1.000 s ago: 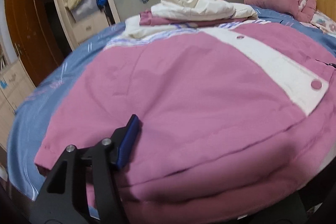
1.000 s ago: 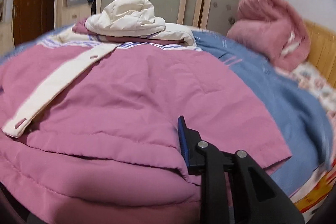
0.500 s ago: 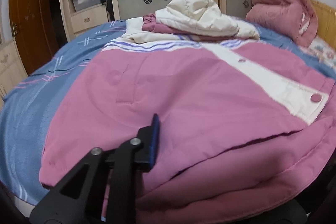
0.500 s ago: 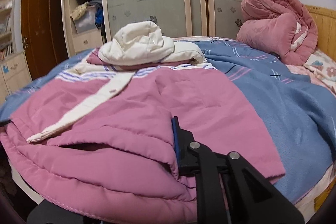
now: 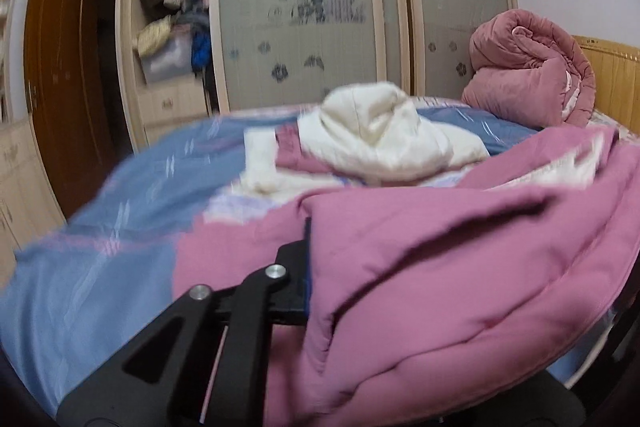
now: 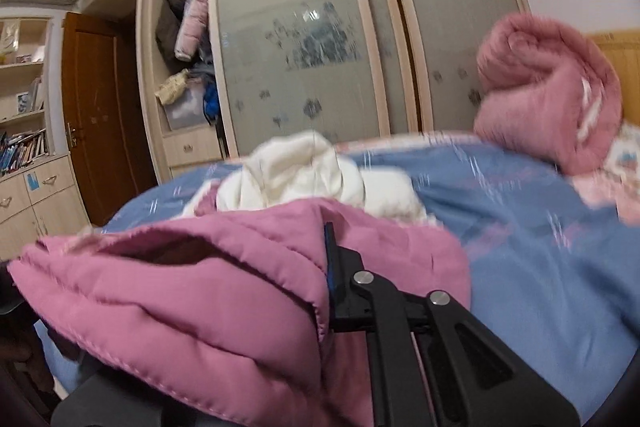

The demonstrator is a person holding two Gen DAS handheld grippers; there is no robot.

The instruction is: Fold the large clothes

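Note:
A large pink padded jacket with a cream hood lies on the blue bed sheet. My left gripper is shut on the jacket's hem at its left side; only one black finger with a blue pad shows, the other is under the cloth. My right gripper is shut on the hem at the right side of the jacket, and holds it lifted and bunched. The hood lies beyond on the sheet.
A rolled pink quilt sits at the bed's far right by the wooden headboard. A wardrobe with frosted sliding doors and an open section stuffed with clothes stands behind. A brown door and bookshelves are at left.
Both grippers have lifted the jacket's hem off the bed and carried it toward the hood; the flat jacket body is now folded over and bunched. The views tilted up.

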